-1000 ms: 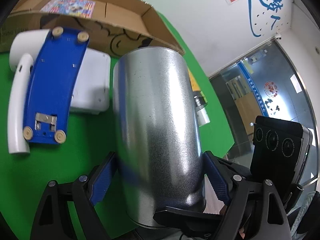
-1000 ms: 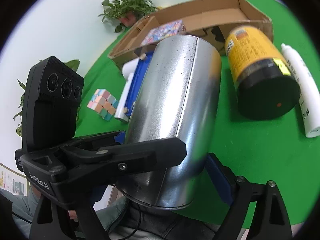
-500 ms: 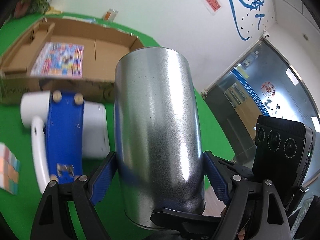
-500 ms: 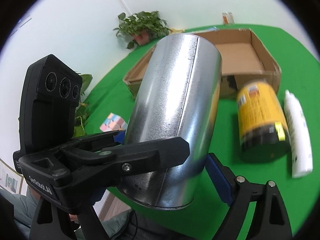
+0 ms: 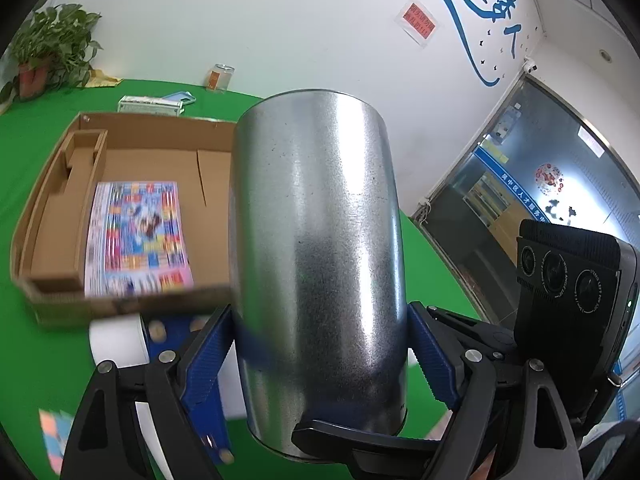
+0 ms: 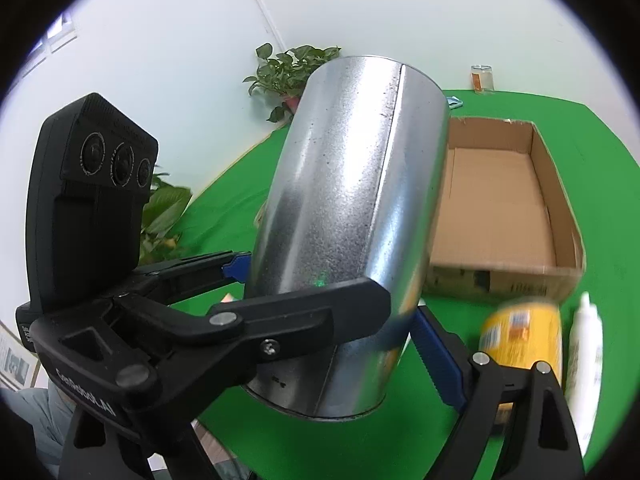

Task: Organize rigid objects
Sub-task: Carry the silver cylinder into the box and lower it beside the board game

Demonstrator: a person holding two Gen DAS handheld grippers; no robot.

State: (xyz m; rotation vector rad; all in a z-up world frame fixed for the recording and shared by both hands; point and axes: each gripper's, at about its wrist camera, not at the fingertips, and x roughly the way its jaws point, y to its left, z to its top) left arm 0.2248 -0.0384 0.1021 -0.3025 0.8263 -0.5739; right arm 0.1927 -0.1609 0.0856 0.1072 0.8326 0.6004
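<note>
A large silver metal can (image 5: 316, 264) is held in the air between both grippers, above the green table. My left gripper (image 5: 320, 364) is shut on its lower part, blue pads on both sides. My right gripper (image 6: 332, 320) is also shut on the can (image 6: 348, 184), near its base. An open cardboard box (image 5: 44, 208) lies beyond the can, with a colourful flat box (image 5: 136, 236) inside; the box also shows in the right wrist view (image 6: 540, 184).
A white and blue device (image 5: 120, 340) and a pastel cube (image 5: 54, 436) lie on the green table (image 5: 24, 360) below. A yellow jar (image 6: 524, 340) and a white tube (image 6: 584, 356) lie at the right. A plant (image 5: 52, 52) and a glass jar (image 5: 220, 77) stand at the back.
Both grippers have lifted the metal can higher and tilted it more upright. The box now shows from above and the table objects have dropped lower in view.
</note>
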